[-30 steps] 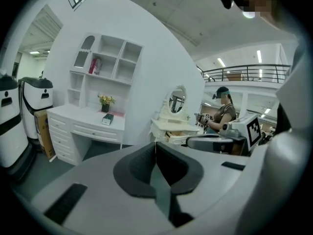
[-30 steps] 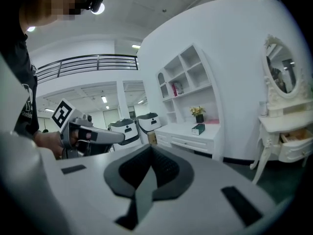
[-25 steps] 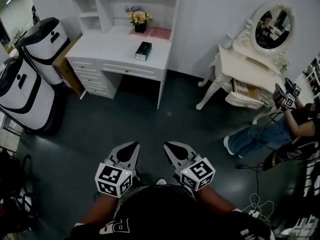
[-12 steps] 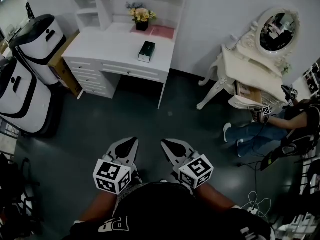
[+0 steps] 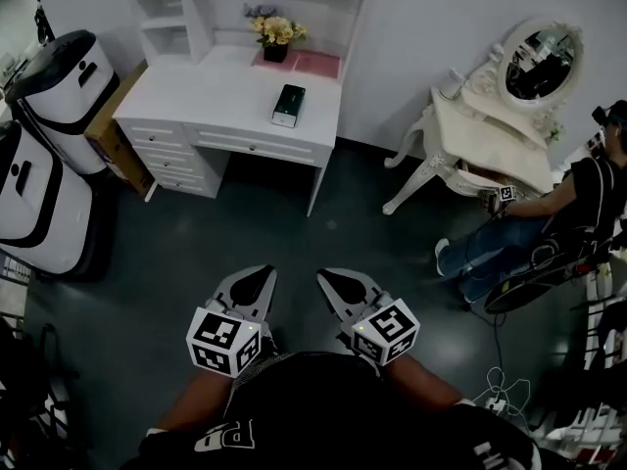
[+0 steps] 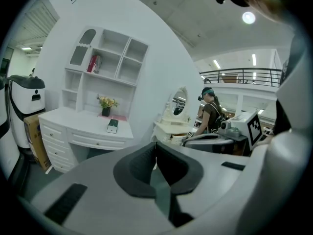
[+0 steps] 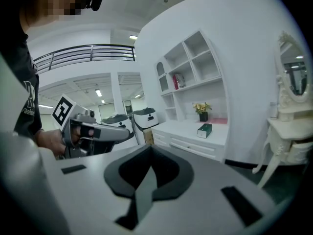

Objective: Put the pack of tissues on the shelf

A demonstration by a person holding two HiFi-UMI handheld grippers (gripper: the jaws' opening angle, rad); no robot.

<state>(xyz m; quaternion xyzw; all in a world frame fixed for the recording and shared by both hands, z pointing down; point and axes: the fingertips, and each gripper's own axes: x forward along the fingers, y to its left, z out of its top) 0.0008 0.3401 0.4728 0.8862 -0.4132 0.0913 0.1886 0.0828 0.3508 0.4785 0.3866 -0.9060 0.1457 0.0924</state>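
White desk [image 5: 211,96] with dark tissue pack [image 5: 286,105], grey floor [image 5: 294,225] below

Desk [image 5: 225,96] white; pack of tissues [image 5: 287,104] dark green, pale end; flowers [image 5: 273,30] yellow; mat [image 5: 306,64] pink; floor [image 5: 323,223] dark grey; dressing table [image 5: 482,125] cream.

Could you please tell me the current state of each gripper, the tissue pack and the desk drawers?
Left gripper: jaws shut, empty.
Right gripper: jaws shut, empty.
Dark green rectangular pack of tissues: lying on the white desk, untouched, not yet on the shelf.
White desk drawers: closed.
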